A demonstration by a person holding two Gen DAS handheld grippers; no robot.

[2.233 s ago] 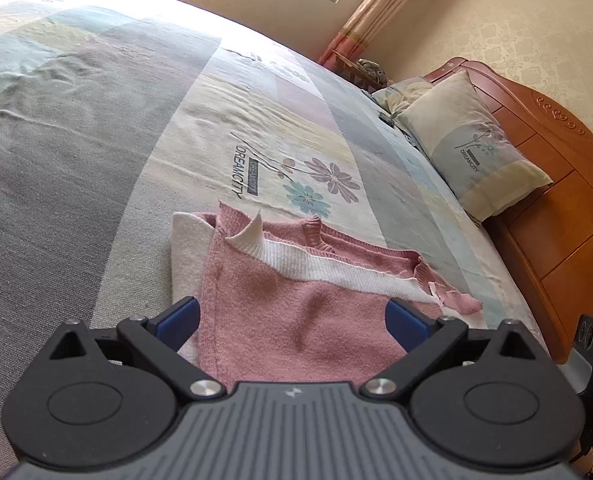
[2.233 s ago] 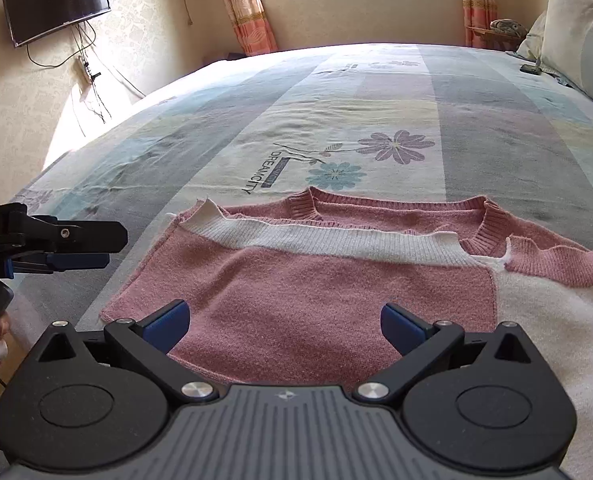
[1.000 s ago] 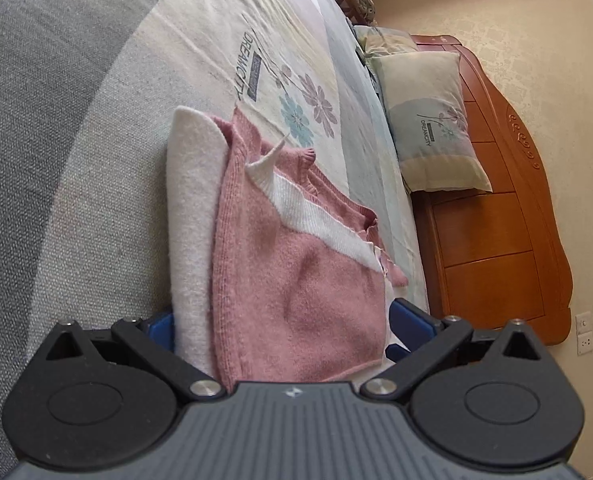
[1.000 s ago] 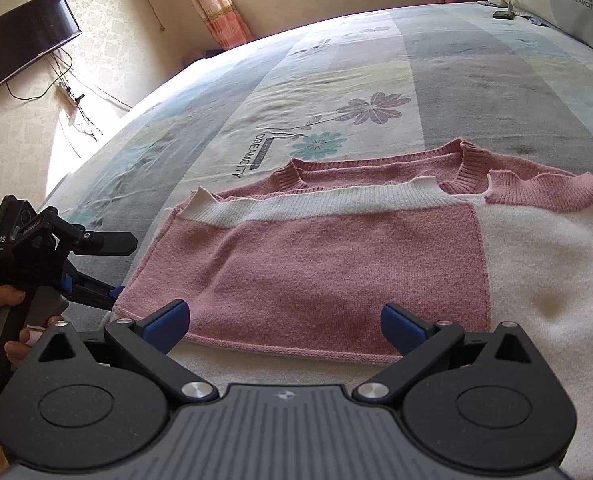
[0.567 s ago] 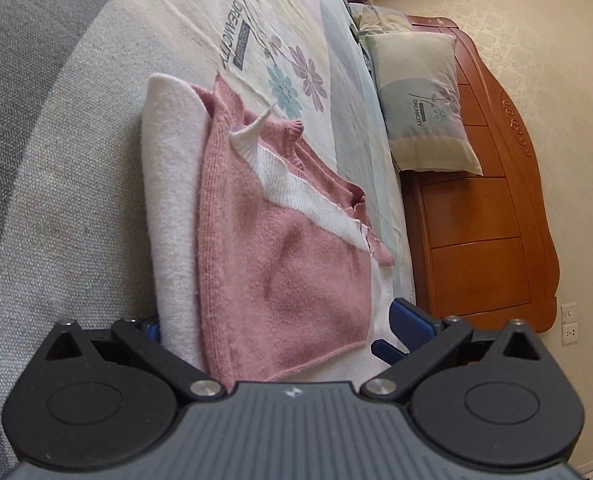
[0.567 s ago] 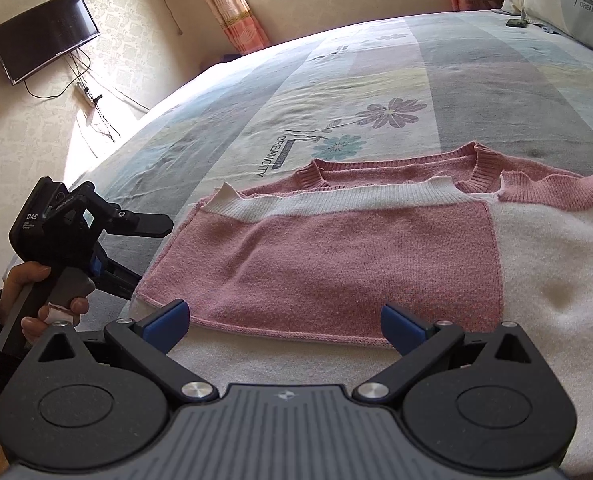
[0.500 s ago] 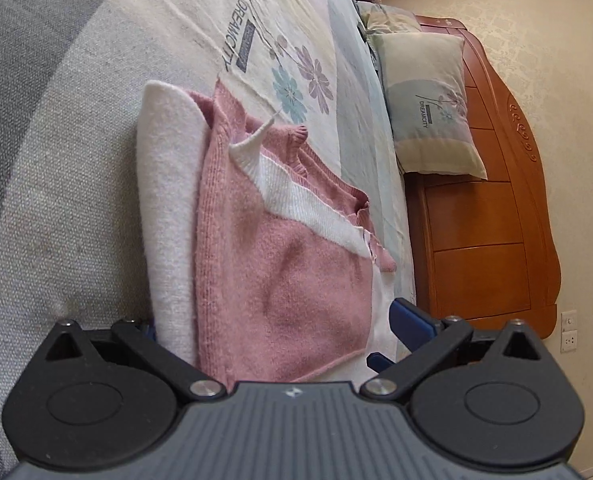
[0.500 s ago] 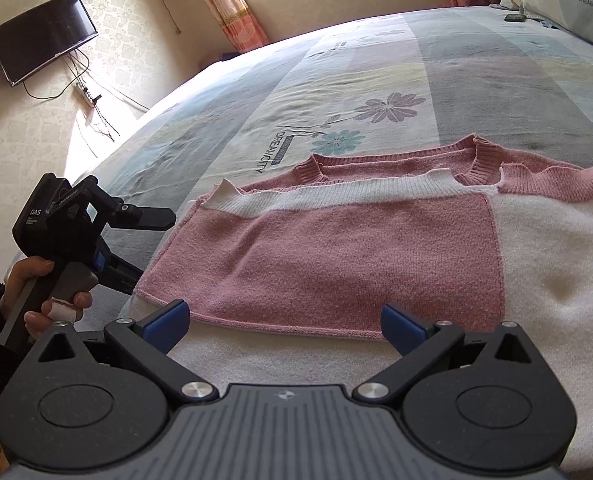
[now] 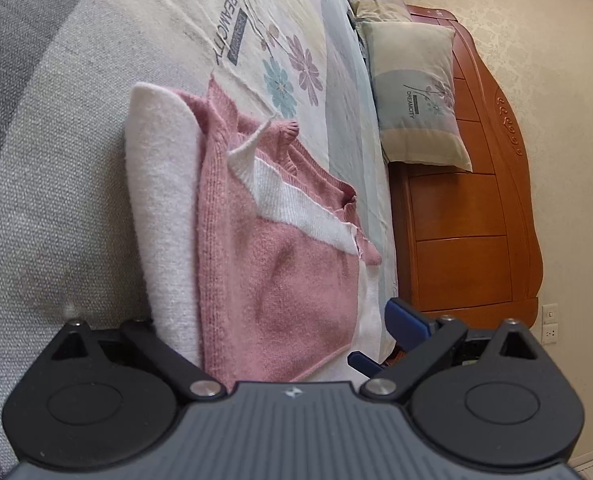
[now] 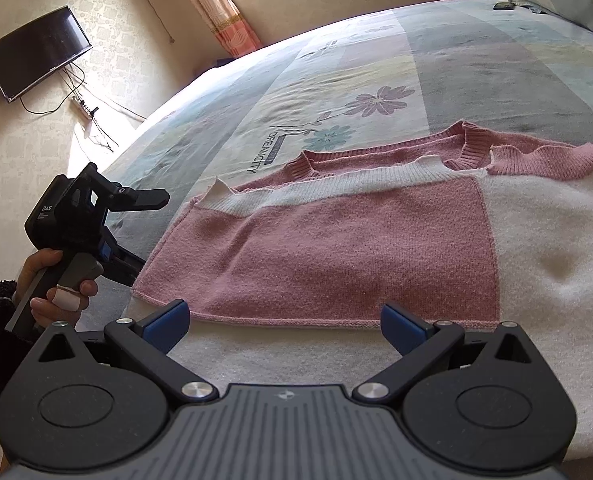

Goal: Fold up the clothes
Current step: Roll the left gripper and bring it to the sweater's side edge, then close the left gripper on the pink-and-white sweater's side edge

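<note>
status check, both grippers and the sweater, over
Left gripper open, at the sweater's side edge. Right gripper open, at its near edge, nothing held. Sweater part-folded, flat on the bed. Nothing in the way.

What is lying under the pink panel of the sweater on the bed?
Under the pink panel the sweater's white part shows at the near and right edges. Whether more layers lie beneath is covered; below all is the bed sheet.

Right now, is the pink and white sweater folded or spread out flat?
Partly folded: on the sweater, a pink layer lies doubled over the white part, its hem showing, on the bed.
</note>
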